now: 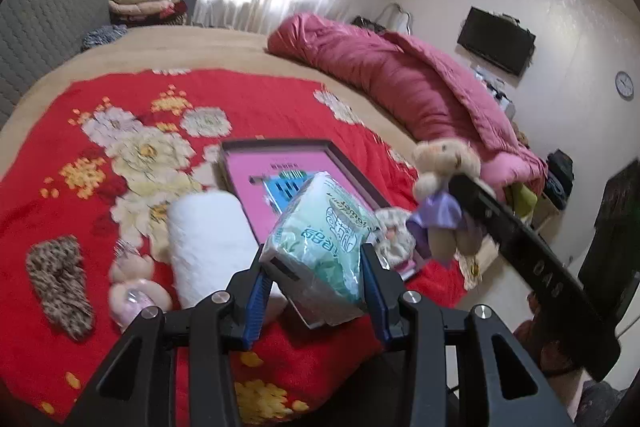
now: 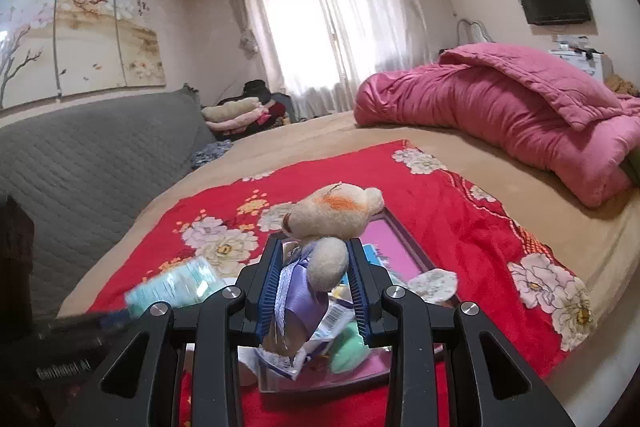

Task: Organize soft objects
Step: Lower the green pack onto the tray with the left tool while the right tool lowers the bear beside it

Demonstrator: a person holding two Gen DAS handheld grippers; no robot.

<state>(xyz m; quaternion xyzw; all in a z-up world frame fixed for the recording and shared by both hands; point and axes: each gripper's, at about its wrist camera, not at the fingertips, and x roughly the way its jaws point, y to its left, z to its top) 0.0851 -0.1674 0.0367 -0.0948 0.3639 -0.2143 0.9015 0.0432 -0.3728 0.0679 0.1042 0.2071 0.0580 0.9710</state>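
In the left wrist view my left gripper (image 1: 316, 267) is shut on a green-printed tissue pack (image 1: 320, 231), held above the red floral blanket (image 1: 120, 99). A small beige teddy bear in a purple dress (image 2: 332, 215) sits between the blue pads of my right gripper (image 2: 314, 263), which is shut on it. The bear (image 1: 440, 195) also shows at the right of the left wrist view, hanging beside a pink-lined open box (image 1: 280, 179). The tissue pack (image 2: 176, 283) is blurred at the left of the right wrist view. The box (image 2: 400, 251) lies under the bear, with a green plush and packets inside.
On the blanket lie a white rolled towel (image 1: 208, 243), pale pink plush pieces (image 1: 132, 283) and a leopard-print cloth (image 1: 60, 279). A folded pink comforter (image 2: 520, 115) fills the bed's far right. A grey quilted headboard (image 2: 80, 155) runs along the left.
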